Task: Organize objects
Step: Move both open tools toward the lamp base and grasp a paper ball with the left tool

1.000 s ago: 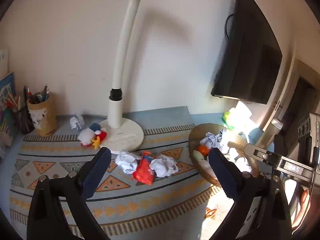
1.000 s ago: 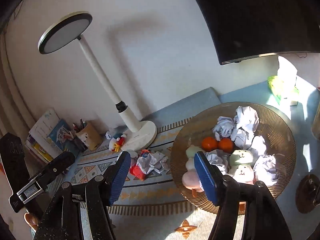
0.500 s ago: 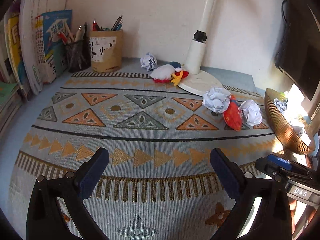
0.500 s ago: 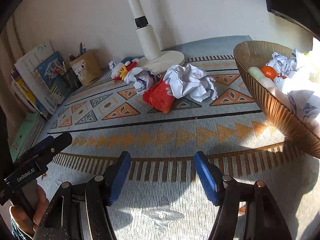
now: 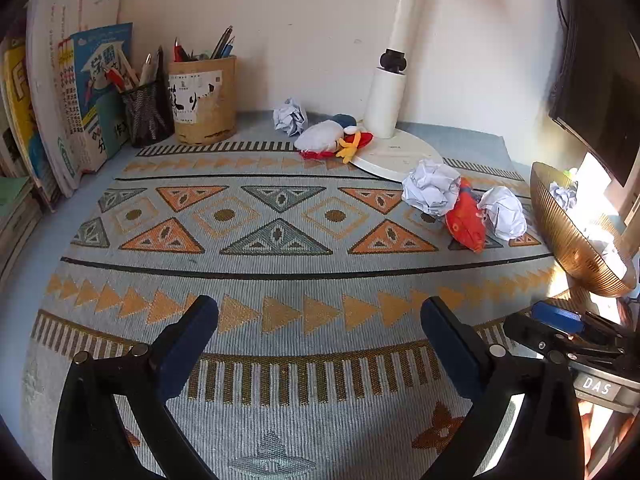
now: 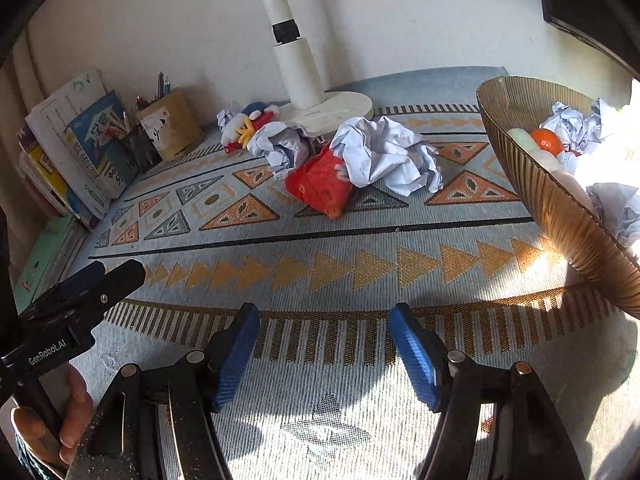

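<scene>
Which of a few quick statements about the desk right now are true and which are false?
1. Both tools, left and right, are open and empty. True.
2. The red toy lies inside the bowl. False: it lies on the mat between two paper balls.
3. An orange sits in the bowl. True.
4. The lamp stands in the bowl. False: its base stands on the mat by the wall.
5. The pen cup is empty. False: it holds pens.
</scene>
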The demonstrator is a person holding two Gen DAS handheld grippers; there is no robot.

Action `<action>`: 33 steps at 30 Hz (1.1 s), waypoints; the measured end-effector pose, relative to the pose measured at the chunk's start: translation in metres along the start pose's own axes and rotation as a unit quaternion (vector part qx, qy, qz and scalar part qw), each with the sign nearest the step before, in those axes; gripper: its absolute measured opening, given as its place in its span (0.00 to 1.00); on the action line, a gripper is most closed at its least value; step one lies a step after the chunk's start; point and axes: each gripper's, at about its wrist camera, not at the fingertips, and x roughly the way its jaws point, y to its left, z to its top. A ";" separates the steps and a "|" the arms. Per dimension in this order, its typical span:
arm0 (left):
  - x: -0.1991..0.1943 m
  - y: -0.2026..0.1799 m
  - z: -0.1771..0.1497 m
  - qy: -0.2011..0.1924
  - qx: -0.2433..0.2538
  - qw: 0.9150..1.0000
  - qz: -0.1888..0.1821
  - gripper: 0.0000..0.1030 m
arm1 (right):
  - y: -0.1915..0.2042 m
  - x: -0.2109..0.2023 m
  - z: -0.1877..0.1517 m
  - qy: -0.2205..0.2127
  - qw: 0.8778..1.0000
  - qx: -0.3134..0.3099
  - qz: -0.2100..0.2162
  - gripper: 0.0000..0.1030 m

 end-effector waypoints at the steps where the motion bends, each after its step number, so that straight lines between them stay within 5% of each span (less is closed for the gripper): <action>1: 0.001 0.003 0.004 0.008 -0.002 1.000 -0.010 0.98 | 0.002 -0.001 0.000 0.001 1.000 -0.005 0.001 0.64; 5: -0.012 0.014 0.061 -0.012 0.029 0.999 -0.010 0.98 | 0.028 -0.009 0.028 0.014 0.999 -0.036 0.035 0.64; 9: 0.001 0.026 0.143 -0.048 0.032 0.998 -0.029 0.98 | 0.068 -0.021 0.093 -0.027 0.996 -0.065 0.046 0.68; 13: 0.065 0.028 0.199 -0.010 0.022 0.998 -0.058 0.98 | 0.092 0.015 0.136 -0.031 0.995 -0.082 0.039 0.70; 15: 0.100 0.026 0.213 -0.001 0.027 0.999 -0.041 0.98 | 0.096 0.043 0.151 -0.011 0.996 -0.078 0.043 0.70; 22: 0.195 0.050 0.230 0.049 -0.025 0.998 -0.041 0.97 | 0.096 0.128 0.187 0.040 0.997 -0.040 0.051 0.70; 29: 0.212 0.036 0.217 0.044 -0.005 0.998 -0.033 0.97 | 0.095 0.173 0.201 0.037 0.999 -0.005 0.030 0.79; 31: 0.217 0.036 0.215 0.052 -0.010 0.998 -0.044 0.82 | 0.096 0.175 0.202 0.030 0.999 -0.006 0.030 0.79; 33: 0.222 0.039 0.210 0.065 -0.026 0.996 -0.051 0.79 | 0.101 0.176 0.199 0.027 0.999 -0.022 0.018 0.79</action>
